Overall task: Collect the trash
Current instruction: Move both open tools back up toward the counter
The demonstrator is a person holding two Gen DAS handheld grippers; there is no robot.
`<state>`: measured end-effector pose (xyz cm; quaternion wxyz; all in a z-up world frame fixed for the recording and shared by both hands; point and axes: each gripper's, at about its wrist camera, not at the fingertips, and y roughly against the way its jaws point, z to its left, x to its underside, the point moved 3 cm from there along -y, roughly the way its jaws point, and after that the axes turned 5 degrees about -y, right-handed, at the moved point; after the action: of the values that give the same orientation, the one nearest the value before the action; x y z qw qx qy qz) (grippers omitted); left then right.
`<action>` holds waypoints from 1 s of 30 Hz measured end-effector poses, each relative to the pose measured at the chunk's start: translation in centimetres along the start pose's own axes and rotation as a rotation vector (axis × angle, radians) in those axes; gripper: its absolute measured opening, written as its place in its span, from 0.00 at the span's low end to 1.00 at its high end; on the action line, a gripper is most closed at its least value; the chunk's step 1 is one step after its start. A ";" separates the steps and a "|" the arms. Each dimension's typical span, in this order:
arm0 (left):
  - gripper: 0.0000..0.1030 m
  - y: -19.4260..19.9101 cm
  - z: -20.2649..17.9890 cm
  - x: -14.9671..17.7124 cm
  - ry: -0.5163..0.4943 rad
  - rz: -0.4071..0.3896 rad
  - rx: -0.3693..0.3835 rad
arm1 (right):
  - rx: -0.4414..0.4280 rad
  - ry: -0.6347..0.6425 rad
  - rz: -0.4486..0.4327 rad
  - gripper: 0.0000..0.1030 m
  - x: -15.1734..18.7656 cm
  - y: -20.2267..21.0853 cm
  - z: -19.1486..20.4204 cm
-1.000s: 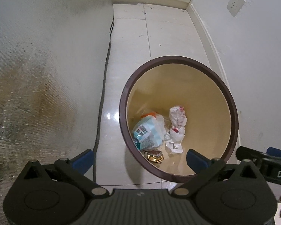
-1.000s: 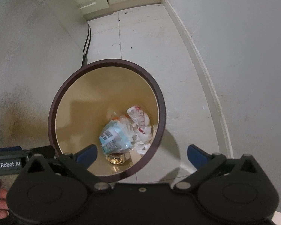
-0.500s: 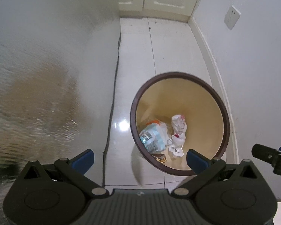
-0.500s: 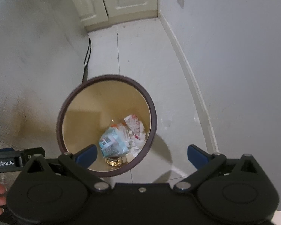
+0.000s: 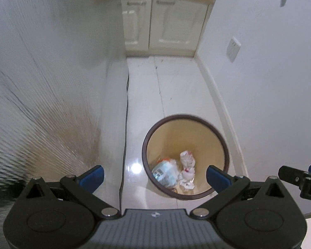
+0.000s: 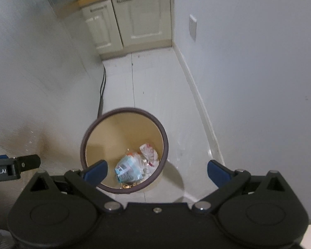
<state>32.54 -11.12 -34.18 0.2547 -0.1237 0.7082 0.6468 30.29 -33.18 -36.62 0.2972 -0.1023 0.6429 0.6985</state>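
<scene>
**Both grippers empty above the trash bin**

The left gripper (image 5: 155, 175) hangs with its blue-tipped fingers spread wide and nothing between them; the right gripper (image 6: 157, 171) is likewise spread and empty. Below them, on the white tiled floor (image 5: 147, 95), stands the round trash bin (image 5: 215, 132) with a dark rim and tan inside. At its bottom lie a light blue packet (image 5: 164, 171) and crumpled white paper (image 5: 187, 159). Cream cabinet doors (image 6: 130, 18) close the far end of the narrow passage.

Colours around the bin

The bin (image 5: 149, 141) has a dark brown rim and tan inside; light blue packet (image 5: 164, 171), white-red crumpled paper (image 5: 187, 159), cream cabinet (image 5: 163, 22), white glossy floor (image 5: 180, 87).
</scene>
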 end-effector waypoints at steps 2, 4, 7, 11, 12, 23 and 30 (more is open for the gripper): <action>1.00 1.6 -0.4 -0.3 -0.008 -0.032 0.003 | -0.003 -0.001 -0.027 1.00 0.0 1.5 -0.2; 1.00 3.3 -0.8 -0.6 -0.019 -0.064 0.002 | -0.004 -0.003 -0.060 1.00 -0.1 3.2 -0.4; 1.00 5.6 -1.1 -0.9 -0.030 -0.112 0.002 | -0.010 -0.014 -0.111 1.00 -0.3 5.8 -0.6; 1.00 8.8 -1.8 -1.4 -0.039 -0.178 0.010 | -0.024 -0.024 -0.192 1.00 -0.6 9.4 -1.0; 1.00 9.4 -1.9 -1.4 -0.041 -0.192 0.013 | -0.023 -0.026 -0.208 1.00 -0.6 10.2 -1.1; 1.00 20.4 -3.9 -2.8 -0.078 -0.388 0.056 | -0.024 -0.045 -0.371 1.00 -1.8 19.0 -1.3; 1.00 27.2 -3.6 -3.8 -0.090 -0.507 0.036 | -0.047 -0.027 -0.469 1.00 -2.5 24.7 -0.1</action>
<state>21.25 -11.59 -8.91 0.4422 -0.2639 0.6538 0.5544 18.74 -33.90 -14.69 0.4574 -0.2462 0.5812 0.6264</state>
